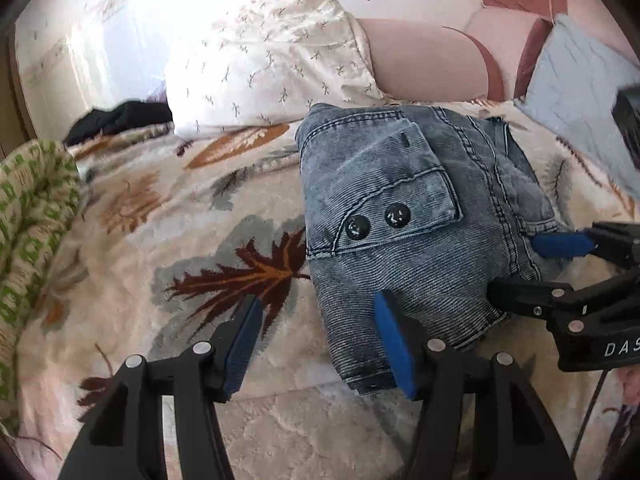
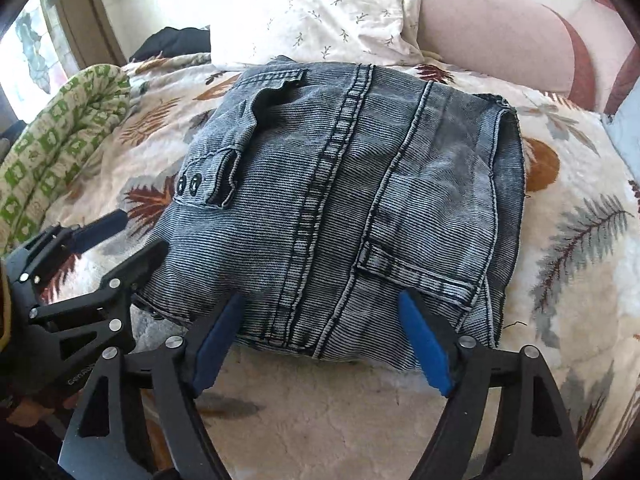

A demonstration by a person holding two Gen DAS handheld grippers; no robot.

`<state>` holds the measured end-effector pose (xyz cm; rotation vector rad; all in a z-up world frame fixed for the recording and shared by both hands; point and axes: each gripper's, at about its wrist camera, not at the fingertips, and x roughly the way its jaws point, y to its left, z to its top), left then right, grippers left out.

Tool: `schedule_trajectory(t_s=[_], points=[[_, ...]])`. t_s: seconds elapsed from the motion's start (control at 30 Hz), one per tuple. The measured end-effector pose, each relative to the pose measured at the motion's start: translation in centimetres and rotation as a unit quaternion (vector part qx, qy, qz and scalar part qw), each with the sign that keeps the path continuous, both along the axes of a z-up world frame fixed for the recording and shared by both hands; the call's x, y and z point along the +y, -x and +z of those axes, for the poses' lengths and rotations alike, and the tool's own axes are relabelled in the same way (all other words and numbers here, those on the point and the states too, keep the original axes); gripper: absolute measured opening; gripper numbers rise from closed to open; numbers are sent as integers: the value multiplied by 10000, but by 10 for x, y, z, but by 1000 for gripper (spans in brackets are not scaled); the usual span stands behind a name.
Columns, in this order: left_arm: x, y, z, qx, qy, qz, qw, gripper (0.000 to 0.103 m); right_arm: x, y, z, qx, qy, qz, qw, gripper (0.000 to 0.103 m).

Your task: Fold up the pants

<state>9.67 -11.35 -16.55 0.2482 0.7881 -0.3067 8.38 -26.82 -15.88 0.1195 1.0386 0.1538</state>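
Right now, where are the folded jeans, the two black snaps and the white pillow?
folded jeans (image 2: 340, 200): right wrist view, middle of the top panel.
black snaps (image 1: 397, 215): left wrist view, the right-hand snap.
white pillow (image 1: 272, 68): left wrist view, its printed front.

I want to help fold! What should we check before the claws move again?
1. Jeans folded into a compact bundle: ok.
2. Bundle lying on the leaf-pattern blanket, not hanging off: ok.
3. Left claw open and holding nothing: ok.
4. Right claw open and holding nothing: ok.
5. Edges lined up neatly: not ok, the pocket flap near the pillow is rumpled.
6. Layers underneath lying flat: cannot tell, hidden by the top layer.
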Motion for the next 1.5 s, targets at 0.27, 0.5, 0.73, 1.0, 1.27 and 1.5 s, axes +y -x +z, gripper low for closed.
schedule_trajectory(t_s=[0.27, 0.5, 0.73, 1.0, 1.27, 1.5], points=[[5, 15, 32, -268, 37, 265, 9993, 61, -22, 1, 15, 12, -871, -96, 9962, 82], [5, 9, 70, -764, 41, 430, 9961, 63, -45, 2, 42, -561, -1460, -528, 9863, 81], [-7, -10, 76, -845, -17, 423, 9955, 66, -57, -5, 55, -1124, -1557, -934, 9769, 81], [-25, -52, 65, -601, -76, 524, 9968, 68, -72, -29, 50, -1261, -1403, -1297, 9734, 78], [-41, -110, 40, -129, -437, 728, 9963, 69, -78, -70, 13, -549, -1190, -1435, 9809, 50], [-58, -124, 18, -131, -809, 676, 9943, 72, -81, -70, 5, -315, -1141, -1406, 9830, 51]])
